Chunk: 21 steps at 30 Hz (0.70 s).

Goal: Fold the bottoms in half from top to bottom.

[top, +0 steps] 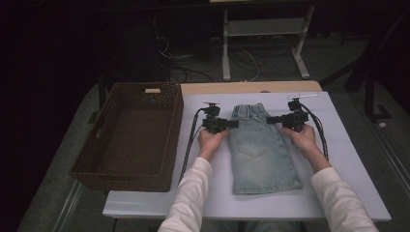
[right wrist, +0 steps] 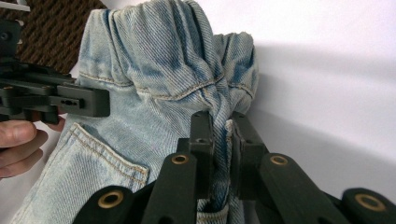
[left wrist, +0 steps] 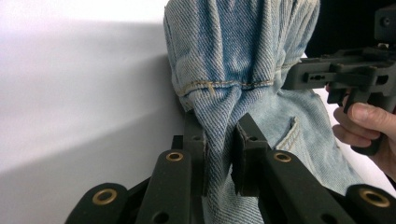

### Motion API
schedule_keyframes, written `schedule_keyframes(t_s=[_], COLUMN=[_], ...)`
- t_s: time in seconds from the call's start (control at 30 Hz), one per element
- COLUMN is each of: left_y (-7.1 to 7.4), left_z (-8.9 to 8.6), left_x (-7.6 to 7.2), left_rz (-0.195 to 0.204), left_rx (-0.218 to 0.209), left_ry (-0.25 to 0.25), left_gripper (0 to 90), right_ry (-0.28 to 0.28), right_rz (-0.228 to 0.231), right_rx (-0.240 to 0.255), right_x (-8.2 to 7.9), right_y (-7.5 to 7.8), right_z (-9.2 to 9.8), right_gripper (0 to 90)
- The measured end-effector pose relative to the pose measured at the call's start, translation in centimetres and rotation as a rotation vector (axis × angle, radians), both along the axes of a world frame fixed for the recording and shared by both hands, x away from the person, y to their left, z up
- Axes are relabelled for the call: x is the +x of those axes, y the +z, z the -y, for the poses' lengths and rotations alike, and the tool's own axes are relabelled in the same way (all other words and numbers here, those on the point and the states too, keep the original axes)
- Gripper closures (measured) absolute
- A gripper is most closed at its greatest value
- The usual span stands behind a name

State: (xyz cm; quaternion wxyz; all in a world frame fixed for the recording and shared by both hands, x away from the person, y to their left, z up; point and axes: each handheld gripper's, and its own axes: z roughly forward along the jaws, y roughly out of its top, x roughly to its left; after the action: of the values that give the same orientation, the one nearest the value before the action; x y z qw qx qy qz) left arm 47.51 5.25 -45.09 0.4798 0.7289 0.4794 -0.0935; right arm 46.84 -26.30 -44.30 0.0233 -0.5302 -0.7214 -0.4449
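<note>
Centre frame, the soft, light pale-blue denim skirt (top: 261,150) bunched easily; left gripper (left wrist: 219,154) and right gripper (right wrist: 219,140) each pinched its side edges just below the waistband.

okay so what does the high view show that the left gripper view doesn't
High view alone: the brown wicker basket left of the folded jeans, the person's white sleeves, and the floor cables beyond the table. Left gripper view alone: the left gripper pinching a bunched fold of denim just below the waistband seam. Both: the jeans, the white tabletop and the right gripper.
</note>
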Motion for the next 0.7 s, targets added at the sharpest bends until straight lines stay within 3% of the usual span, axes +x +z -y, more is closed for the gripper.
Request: schedule_keyframes(t_s=[0.13, 0.3, 0.53, 0.7], left_y=[0.8, 1.7, 1.8, 2.0], left_z=[0.2, 0.4, 0.8, 1.0], left_x=[0.3, 0.4, -0.1, -0.8], left_rz=[0.019, 0.062, 0.093, 0.160], left_rx=[-0.009, -0.017, 0.010, 0.016], left_ry=[-0.002, -0.008, -0.017, -0.022], left_gripper=[77.5, 77.5, 77.2, 77.2], right_ry=[-0.012, -0.008, -0.014, -0.005], right_rz=[0.028, 0.068, 0.080, 0.102], right_rx=[-0.015, 0.015, 0.038, 0.069], right_x=[0.0, 0.0, -0.6, -1.1], right_y=[0.9, 1.8, 1.1, 0.9], right_z=[0.1, 0.6, 1.0, 1.5], right_gripper=[80.4, 80.5, 80.5, 80.6])
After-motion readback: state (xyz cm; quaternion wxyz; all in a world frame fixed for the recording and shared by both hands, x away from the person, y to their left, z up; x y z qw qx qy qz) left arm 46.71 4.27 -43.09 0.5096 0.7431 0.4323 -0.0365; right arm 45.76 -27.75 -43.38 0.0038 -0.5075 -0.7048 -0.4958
